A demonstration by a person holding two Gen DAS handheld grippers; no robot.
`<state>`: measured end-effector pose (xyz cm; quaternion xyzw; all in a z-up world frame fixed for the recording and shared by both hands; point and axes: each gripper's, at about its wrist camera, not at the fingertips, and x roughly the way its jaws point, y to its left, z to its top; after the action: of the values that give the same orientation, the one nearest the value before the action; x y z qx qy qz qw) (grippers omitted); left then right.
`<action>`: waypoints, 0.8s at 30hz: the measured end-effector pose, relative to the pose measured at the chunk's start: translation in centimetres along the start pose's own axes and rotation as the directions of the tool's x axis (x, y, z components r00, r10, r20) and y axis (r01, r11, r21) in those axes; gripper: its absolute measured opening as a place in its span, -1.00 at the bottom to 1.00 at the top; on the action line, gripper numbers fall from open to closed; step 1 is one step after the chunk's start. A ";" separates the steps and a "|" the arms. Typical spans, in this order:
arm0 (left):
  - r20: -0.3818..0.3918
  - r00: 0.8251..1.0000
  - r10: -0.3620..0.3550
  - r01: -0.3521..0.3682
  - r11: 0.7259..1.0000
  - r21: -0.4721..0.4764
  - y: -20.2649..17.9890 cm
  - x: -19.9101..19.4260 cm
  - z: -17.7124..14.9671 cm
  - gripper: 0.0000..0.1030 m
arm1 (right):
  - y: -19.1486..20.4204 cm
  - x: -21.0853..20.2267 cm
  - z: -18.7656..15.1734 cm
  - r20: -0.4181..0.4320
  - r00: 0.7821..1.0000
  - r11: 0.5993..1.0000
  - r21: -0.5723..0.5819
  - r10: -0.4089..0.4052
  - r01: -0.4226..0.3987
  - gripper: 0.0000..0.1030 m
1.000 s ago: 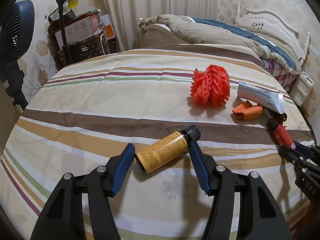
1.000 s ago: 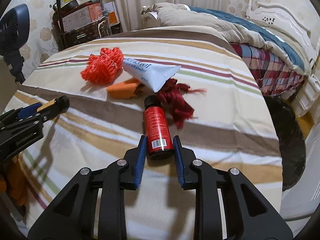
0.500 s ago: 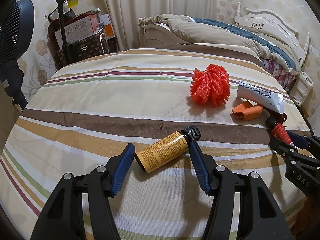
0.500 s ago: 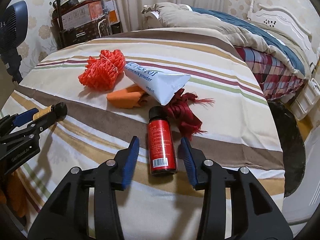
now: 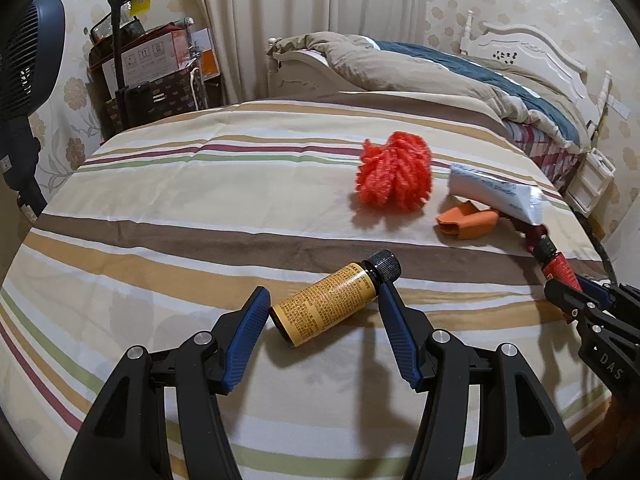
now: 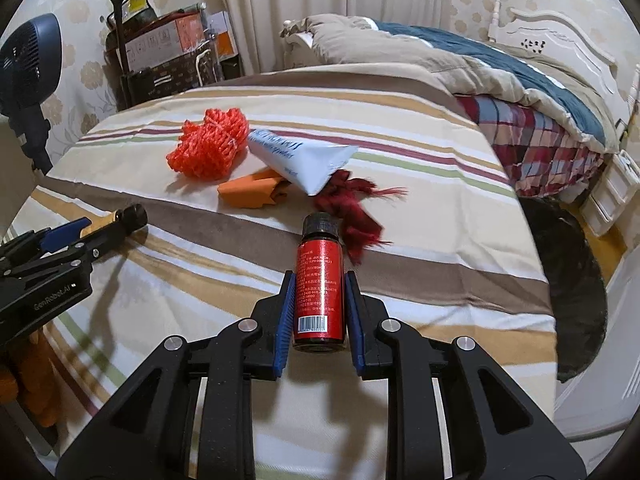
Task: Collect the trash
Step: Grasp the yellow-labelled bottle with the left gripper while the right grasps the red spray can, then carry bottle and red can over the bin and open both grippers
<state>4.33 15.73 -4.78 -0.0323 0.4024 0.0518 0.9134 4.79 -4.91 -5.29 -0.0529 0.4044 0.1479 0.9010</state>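
A yellow-labelled bottle (image 5: 329,305) with a black cap lies on the striped bed cover between the wide-apart fingers of my left gripper (image 5: 322,298), which is open around it. My right gripper (image 6: 319,280) is shut on a red bottle (image 6: 319,288) with a black cap. The red bottle (image 5: 558,266) and right gripper show at the right edge of the left wrist view. An orange net ball (image 6: 208,146), a white tube (image 6: 298,156), an orange wrapper (image 6: 252,190) and a dark red cloth scrap (image 6: 352,208) lie beyond.
The striped bed cover (image 5: 168,208) spans both views. A second bed with a beige quilt (image 6: 400,44) stands behind. A fan (image 5: 24,60) and a trolley with boxes (image 5: 148,68) stand at the left. A dark rug (image 6: 568,280) lies on the floor at right.
My right gripper opened, moved forward along the red bottle, then closed on it. My left gripper stayed open around the yellow bottle.
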 end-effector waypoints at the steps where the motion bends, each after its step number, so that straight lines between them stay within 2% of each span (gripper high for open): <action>1: 0.003 1.000 -0.005 0.005 1.000 0.004 -0.3 -0.2 0.0 0.13 | -0.2 -0.2 0.0 0.004 1.000 1.000 0.004 0.000 0.000 -0.55; 13: 0.056 0.994 -0.094 0.089 0.993 0.082 -5.5 -2.6 0.5 0.12 | -4.9 -3.8 -0.8 0.077 0.995 0.993 0.102 -0.058 0.050 -0.55; 24: 0.105 0.974 -0.201 0.178 0.965 0.193 -13.1 -3.7 1.9 0.12 | -10.3 -6.1 -1.3 0.126 0.979 0.972 0.190 -0.163 0.138 -0.55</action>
<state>4.81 2.69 -0.56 0.0166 0.3431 -0.0710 0.9365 3.19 -16.35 -1.85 0.0088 0.3465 0.0452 0.9369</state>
